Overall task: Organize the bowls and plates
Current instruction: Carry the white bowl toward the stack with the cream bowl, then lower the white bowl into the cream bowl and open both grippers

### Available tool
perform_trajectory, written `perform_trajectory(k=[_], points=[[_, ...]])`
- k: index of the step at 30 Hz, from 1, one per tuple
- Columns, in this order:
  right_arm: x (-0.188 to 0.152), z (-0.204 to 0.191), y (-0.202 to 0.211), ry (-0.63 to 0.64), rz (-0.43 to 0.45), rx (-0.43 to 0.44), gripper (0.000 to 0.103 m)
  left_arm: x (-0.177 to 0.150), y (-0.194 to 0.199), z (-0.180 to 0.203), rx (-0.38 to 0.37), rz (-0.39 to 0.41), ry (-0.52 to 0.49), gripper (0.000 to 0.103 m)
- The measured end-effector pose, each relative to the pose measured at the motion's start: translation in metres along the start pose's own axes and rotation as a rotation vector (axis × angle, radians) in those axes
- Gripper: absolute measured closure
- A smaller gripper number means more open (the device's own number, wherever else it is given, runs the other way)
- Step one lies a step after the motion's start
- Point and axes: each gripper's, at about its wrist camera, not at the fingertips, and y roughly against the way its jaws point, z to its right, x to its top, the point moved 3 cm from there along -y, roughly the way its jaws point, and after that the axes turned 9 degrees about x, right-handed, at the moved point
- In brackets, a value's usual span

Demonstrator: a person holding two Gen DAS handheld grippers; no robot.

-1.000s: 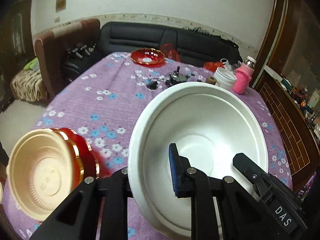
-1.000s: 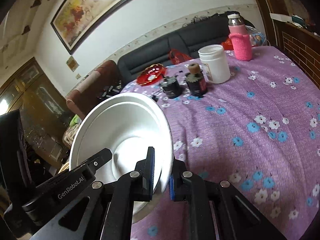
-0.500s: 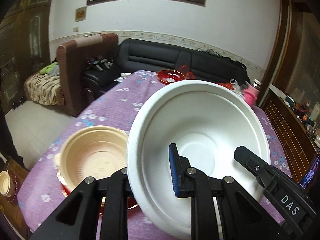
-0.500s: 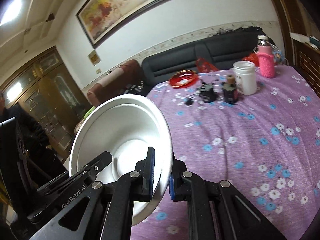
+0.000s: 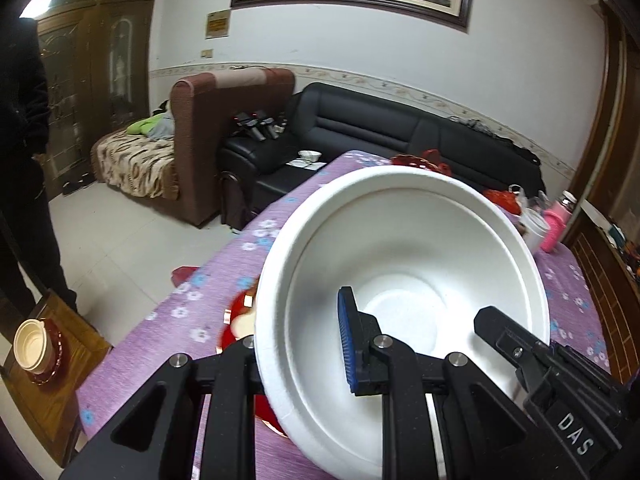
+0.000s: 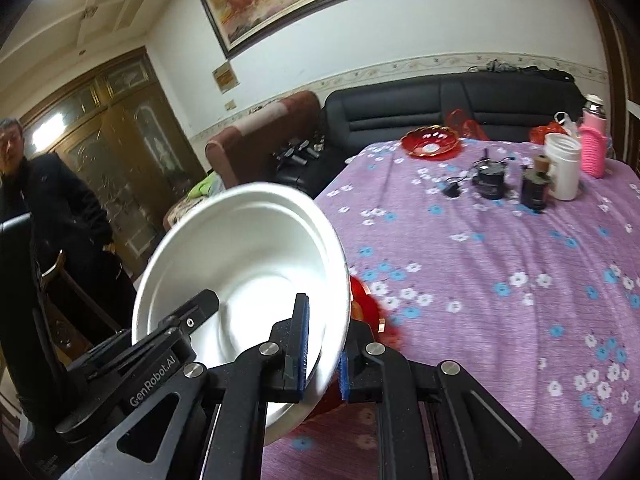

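A: Where is the white bowl (image 5: 404, 276) and which way does it face?

B: Lifted off the purple flowered tabletop (image 6: 500, 264), held by both tools at once. It is tilted, its open mouth turned back toward the cameras and slightly up, its base pointing away and down. Being round, it has no long axis.

A: And the fingers?

B: The left gripper (image 5: 304, 354) is clenched on the bowl's left rim: one blue-padded finger inside the wall, the other outside and mostly hidden by the rim. The right gripper (image 6: 322, 354) pinches the opposite rim between its blue pads, which stand very close together with only the thin wall between.

A: What can't you make out?

B: A red dish (image 6: 366, 308) lies on the tabletop below the bowl, blurred and mostly covered, so its contents are unclear. The bowl's lower edge is cut off by the tool bodies in both views.

A: Edges and room?

B: The bowl hangs near the tabletop's left edge, with tiled floor (image 5: 120, 248) beyond. At the far end stand a red plate (image 6: 431, 143), a white jar (image 6: 563, 168), a pink bottle (image 6: 593, 148) and small dark items (image 6: 490, 178), well apart from the bowl. The stretch between is bare cloth. A person in dark clothes (image 6: 52, 208) stands off to the left, and cream bowls (image 5: 32, 346) are stacked on a low wooden stand (image 5: 52, 396).
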Motion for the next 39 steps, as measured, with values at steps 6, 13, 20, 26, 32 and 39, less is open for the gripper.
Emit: perform_trajectory(k=[6,13,20,26,32,39], points=[[-0.009,-0.012,-0.035,0.014,-0.052,-0.005,0.089,-0.001,-0.013,-0.017,0.06,0.009,-0.009,0.085],[-0.015,-0.011,-0.059,0.02,-0.086,-0.029,0.088,-0.003,-0.03,-0.019,0.113,0.019,-0.042,0.085],[-0.016,-0.008,-0.07,0.033,-0.098,-0.048,0.087,-0.003,-0.038,-0.011,0.165,0.049,-0.082,0.085],[-0.016,-0.001,-0.08,0.023,-0.111,-0.05,0.087,-0.002,-0.048,-0.008,0.192,0.048,-0.109,0.085],[-0.016,0.009,-0.09,0.008,-0.121,-0.049,0.086,-0.003,-0.058,-0.004,0.217,0.042,-0.122,0.083],[-0.014,0.009,-0.093,0.023,-0.118,-0.044,0.086,-0.002,-0.055,-0.004,0.227,0.05,-0.1,0.062]])
